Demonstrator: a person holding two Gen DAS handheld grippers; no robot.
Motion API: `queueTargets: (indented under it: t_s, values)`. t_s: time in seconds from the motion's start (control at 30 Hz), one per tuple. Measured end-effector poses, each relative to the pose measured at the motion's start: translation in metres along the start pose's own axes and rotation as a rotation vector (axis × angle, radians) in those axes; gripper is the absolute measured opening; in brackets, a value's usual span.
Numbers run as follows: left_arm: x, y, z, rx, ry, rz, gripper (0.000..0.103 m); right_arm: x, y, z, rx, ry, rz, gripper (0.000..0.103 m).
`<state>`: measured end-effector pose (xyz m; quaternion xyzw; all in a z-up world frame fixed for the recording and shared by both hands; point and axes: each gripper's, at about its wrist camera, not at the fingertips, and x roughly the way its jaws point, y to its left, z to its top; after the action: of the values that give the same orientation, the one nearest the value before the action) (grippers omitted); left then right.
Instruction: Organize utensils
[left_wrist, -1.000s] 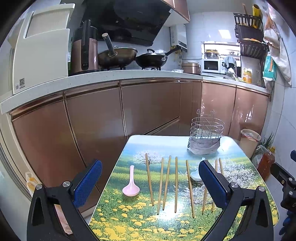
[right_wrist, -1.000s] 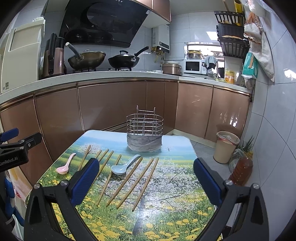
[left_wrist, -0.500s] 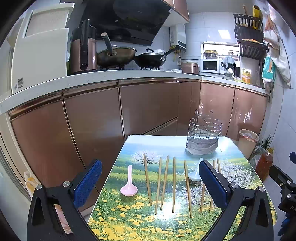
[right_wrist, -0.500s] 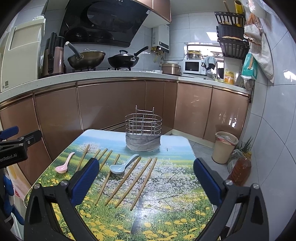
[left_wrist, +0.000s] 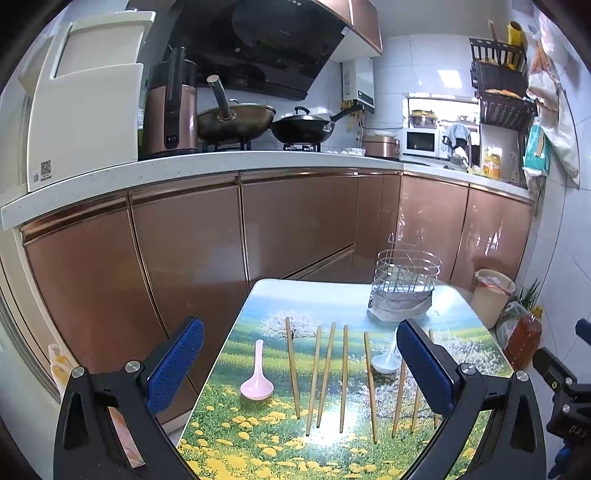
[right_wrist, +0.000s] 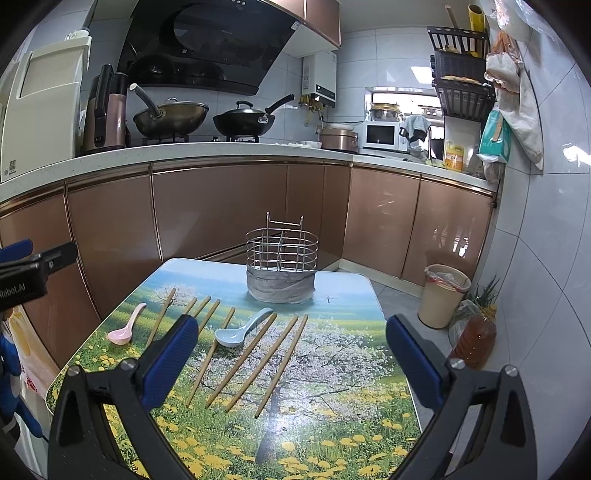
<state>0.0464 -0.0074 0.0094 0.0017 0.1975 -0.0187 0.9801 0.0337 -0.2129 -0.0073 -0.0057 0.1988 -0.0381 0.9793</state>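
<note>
Several wooden chopsticks lie side by side on a small table with a flower-meadow print. A pink spoon lies at their left. A pale blue spoon lies among them. A wire utensil basket stands at the table's far side. My left gripper is open and empty above the near left of the table. My right gripper is open and empty above the near edge.
Copper-fronted kitchen cabinets run behind the table, with woks and a kettle on the counter. A bin and an oil bottle stand on the floor at the right. The other gripper shows at each view's edge.
Both views have shifted slightly; the table and utensils sit a little lower and nearer in frame. Nothing on the table has moved. Both grippers stay open.
</note>
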Motion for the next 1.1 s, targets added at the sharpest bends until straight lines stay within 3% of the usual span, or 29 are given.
queueTargets:
  t_s: [0.23,0.53,0.63,0.83,1.1]
  values:
    - [-0.005,0.006,0.012,-0.047,-0.009,-0.021,0.103,-0.007,-0.003,0.003,0.002,-0.011,-0.012,0.102]
    - [-0.015,0.012,0.024,-0.068,-0.051,0.014,0.103,-0.011,-0.014,0.006,0.029,-0.023,-0.042,0.102]
    - [-0.013,0.016,0.023,-0.089,-0.031,0.007,0.103,-0.015,-0.02,0.007,0.04,-0.038,-0.054,0.102]
    - [-0.009,0.005,0.017,-0.038,-0.002,-0.011,0.103,-0.016,-0.022,0.005,0.045,-0.032,-0.049,0.102]
    - [-0.012,0.001,0.015,-0.003,-0.026,0.01,0.103,-0.015,-0.025,0.005,0.048,-0.043,-0.053,0.102]
